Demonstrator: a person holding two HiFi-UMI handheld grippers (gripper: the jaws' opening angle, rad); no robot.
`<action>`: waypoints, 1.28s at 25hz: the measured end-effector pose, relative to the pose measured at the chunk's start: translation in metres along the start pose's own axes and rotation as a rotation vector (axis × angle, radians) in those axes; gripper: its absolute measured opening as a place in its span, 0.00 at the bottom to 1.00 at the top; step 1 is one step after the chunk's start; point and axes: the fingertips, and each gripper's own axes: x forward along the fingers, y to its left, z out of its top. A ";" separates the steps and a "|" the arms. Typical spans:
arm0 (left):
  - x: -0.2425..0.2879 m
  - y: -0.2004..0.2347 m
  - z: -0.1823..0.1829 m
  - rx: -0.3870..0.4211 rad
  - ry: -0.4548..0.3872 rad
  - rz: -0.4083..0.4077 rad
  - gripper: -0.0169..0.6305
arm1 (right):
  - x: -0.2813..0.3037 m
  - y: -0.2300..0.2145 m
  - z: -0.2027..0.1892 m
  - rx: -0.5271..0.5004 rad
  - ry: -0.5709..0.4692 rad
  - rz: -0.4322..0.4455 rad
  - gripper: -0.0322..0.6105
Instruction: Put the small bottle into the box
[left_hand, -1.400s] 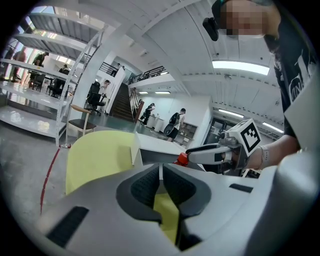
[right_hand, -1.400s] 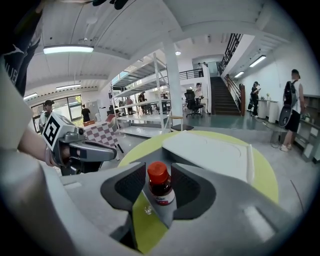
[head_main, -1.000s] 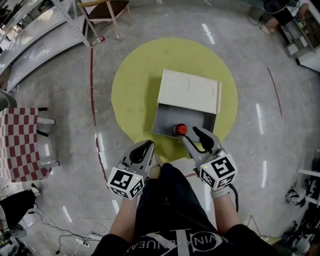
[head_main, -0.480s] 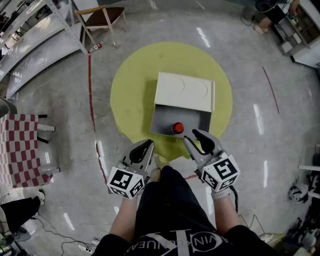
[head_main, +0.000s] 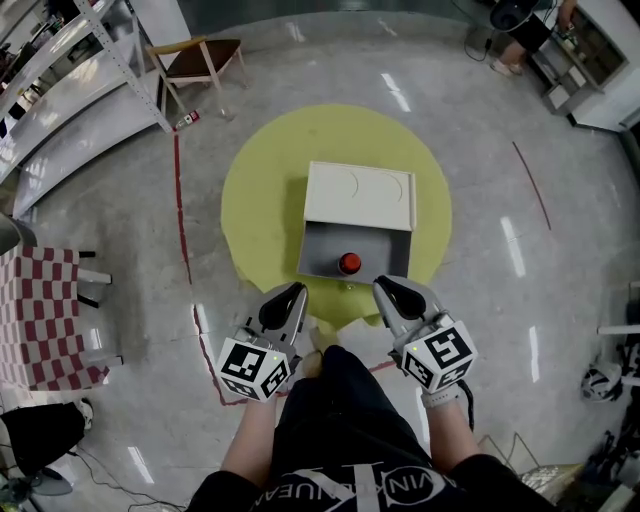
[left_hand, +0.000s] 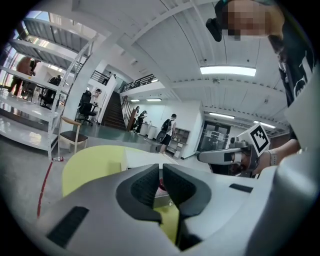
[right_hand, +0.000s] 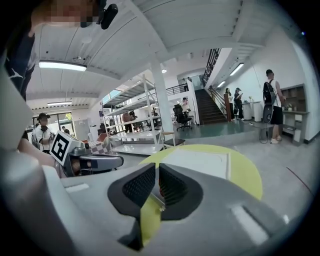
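- The small bottle with a red cap (head_main: 349, 263) stands inside the open grey box (head_main: 322, 243), close to the wall nearest the person and about midway along it.
- The box rests on a round yellow mat (head_main: 260, 190) on the pale floor, and its white lid (head_main: 360, 195) lies hinged back on the far side.
- The right gripper (head_main: 392, 288) hangs on the near side of the box, apart from it and from the bottle. In the right gripper view its jaws (right_hand: 156, 172) are closing to a thin slit with nothing held between them.
- The left gripper (head_main: 290, 295) hovers beside it, also short of the box. In the left gripper view its dark ribbed pads (left_hand: 147, 186) stand almost together and grip nothing; the red glimpsed through the gap is the bottle farther off.
- Judging from how things lie, the placing step looks done: the bottle is in the box and neither tool touches it.
- What remains seems to be only checking that the bottle stands steadily, keeping both tools clear of the near wall so it is not knocked.
- Whether the lid is meant to be shut the task does not say.
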 end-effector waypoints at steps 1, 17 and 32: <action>-0.001 -0.001 0.002 0.004 -0.004 -0.001 0.07 | -0.002 0.001 0.001 -0.001 -0.003 0.001 0.10; -0.006 -0.013 0.039 0.025 -0.064 -0.039 0.07 | -0.018 0.017 0.027 -0.008 -0.061 -0.010 0.09; -0.010 -0.027 0.084 0.074 -0.120 -0.070 0.07 | -0.032 0.020 0.071 -0.027 -0.144 0.002 0.09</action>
